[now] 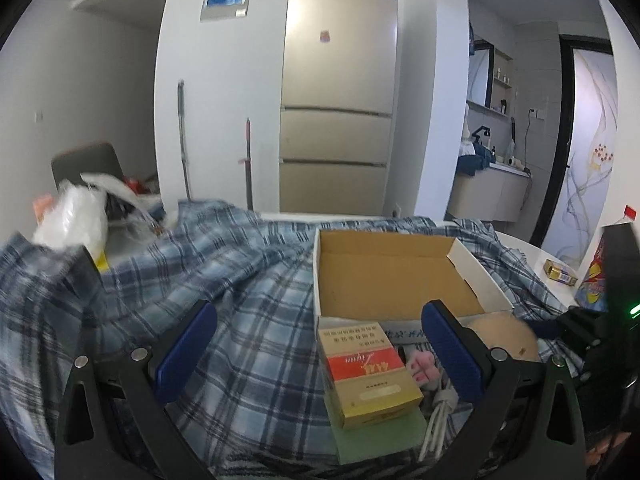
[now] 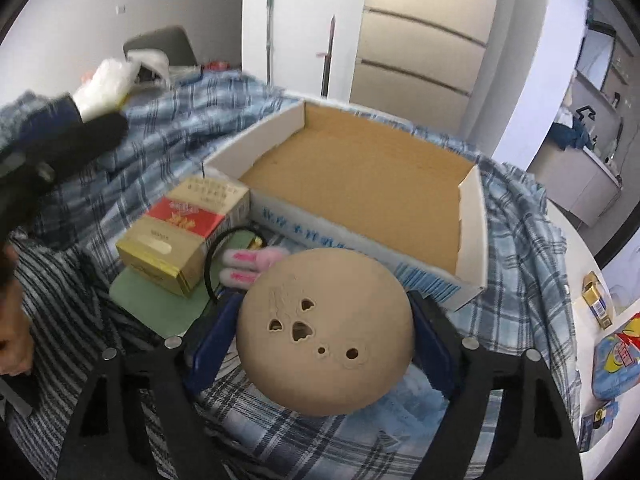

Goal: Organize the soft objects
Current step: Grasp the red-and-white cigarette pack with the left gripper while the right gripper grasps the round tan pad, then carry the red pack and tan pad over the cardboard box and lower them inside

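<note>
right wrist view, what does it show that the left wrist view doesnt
Only the right wrist view: the tan ball's holed face between the right gripper's pads, and a black cable. Only the left wrist view: the open, empty left gripper and a white cord. Both: the empty cardboard box, red-and-gold carton, pink plush, plaid cloth.
</note>
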### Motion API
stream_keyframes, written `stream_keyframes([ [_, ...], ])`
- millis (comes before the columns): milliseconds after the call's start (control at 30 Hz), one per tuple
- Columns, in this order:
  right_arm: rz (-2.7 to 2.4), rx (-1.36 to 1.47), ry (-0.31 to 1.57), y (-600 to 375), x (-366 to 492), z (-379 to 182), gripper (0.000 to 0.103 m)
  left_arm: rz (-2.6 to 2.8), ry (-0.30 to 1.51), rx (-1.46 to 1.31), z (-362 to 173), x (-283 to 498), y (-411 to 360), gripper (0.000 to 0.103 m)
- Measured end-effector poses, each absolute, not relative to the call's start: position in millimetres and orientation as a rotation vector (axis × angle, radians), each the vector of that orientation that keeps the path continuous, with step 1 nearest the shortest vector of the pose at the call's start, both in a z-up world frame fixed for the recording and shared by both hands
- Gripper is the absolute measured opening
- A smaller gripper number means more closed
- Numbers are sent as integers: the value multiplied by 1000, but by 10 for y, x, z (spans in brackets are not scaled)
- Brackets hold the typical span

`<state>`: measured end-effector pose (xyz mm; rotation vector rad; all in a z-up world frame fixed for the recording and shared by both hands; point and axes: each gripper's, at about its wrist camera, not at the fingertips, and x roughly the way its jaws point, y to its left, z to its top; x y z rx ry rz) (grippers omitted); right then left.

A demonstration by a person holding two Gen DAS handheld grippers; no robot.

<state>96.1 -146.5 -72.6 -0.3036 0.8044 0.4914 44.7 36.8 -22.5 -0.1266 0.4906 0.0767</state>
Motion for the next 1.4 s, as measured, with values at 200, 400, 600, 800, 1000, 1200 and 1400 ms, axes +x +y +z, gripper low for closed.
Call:
stream_keyframes([
  [200,400,-166,645,-1790,942,-526,80,11,563,-197,-343,566,423,103],
  [400,353,-149,561,-1898,917,-410,80,-58,622,-183,-425,665,311,91],
  [600,374,-166,533,-1898,826,-406,80,-94,718,-119,-547,795,150,78],
  [800,376,-158,546,-1925,839,-441,80,-129,798,-74,-668,875,25,73],
  [1000,373,-151,551,-1947,850,-456,80,-110,839,-86,-732,909,70,63],
  [1200,370,-156,558,-1937,858,-476,80,-104,807,-102,-680,863,130,60],
  [1400,370,-144,543,-1966,837,-459,80,-125,679,-95,-489,691,136,60],
])
